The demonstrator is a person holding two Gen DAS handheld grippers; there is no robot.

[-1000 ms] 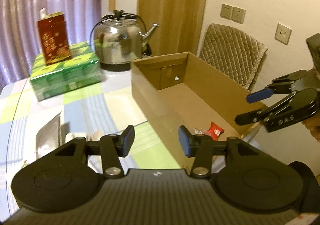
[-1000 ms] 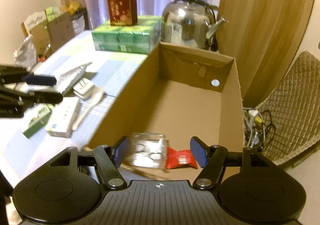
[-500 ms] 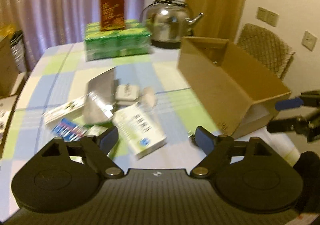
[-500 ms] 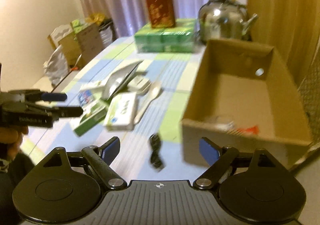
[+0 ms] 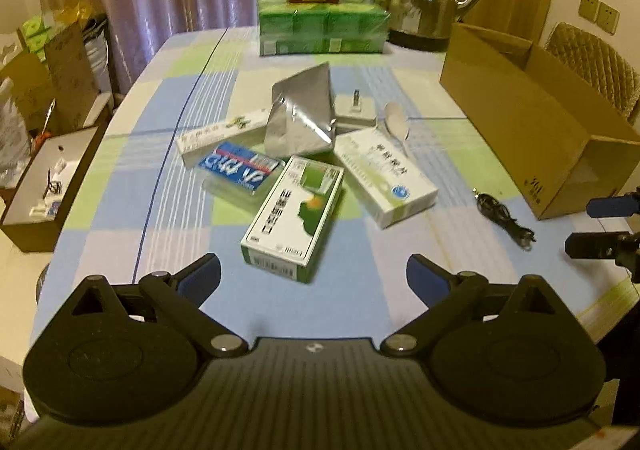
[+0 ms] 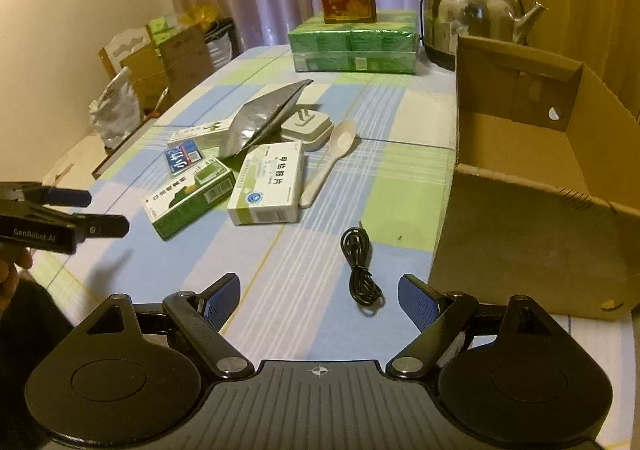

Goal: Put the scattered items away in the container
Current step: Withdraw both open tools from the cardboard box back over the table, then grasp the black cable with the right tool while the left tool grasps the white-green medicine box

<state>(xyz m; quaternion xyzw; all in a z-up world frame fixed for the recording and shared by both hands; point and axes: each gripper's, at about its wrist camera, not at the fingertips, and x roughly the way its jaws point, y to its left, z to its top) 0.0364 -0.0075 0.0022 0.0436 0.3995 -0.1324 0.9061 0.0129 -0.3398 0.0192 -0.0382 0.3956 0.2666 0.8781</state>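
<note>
left gripper [image 5: 313,270] spread wide, nothing between the pads, hovering over the near edge of the desk [image 5: 120,185] just short of the green-and-white box [image 5: 294,215]. right gripper [image 6: 319,296] equally wide and empty, poised above the black cable [image 6: 360,270] coiled on the checked cloth. beyond the green-and-white box, a cluster of scattered items: white medicine box [image 5: 384,177], blue-and-red pack [image 5: 239,168], long narrow white carton [image 5: 222,131], silver foil pouch [image 5: 302,115] propped over them, white plug adapter [image 5: 354,109] just behind. cardboard box [image 6: 532,185], the container, standing open at the right edge of the desk, well apart from the cluster, cable lying between the two.

right wrist view only: white plastic spoon [image 6: 330,159] full length beside the medicine box, plus the inside back wall of the container with its round hole, floor of the container hidden by the near wall. left wrist view only: open grey case [image 5: 48,181] off the left side of the desk, quilted chair back [image 5: 596,65] behind the container.

each gripper visible in the other's view, held level from opposite sides; a bit of hand [image 6: 10,270] under the left one.
</note>
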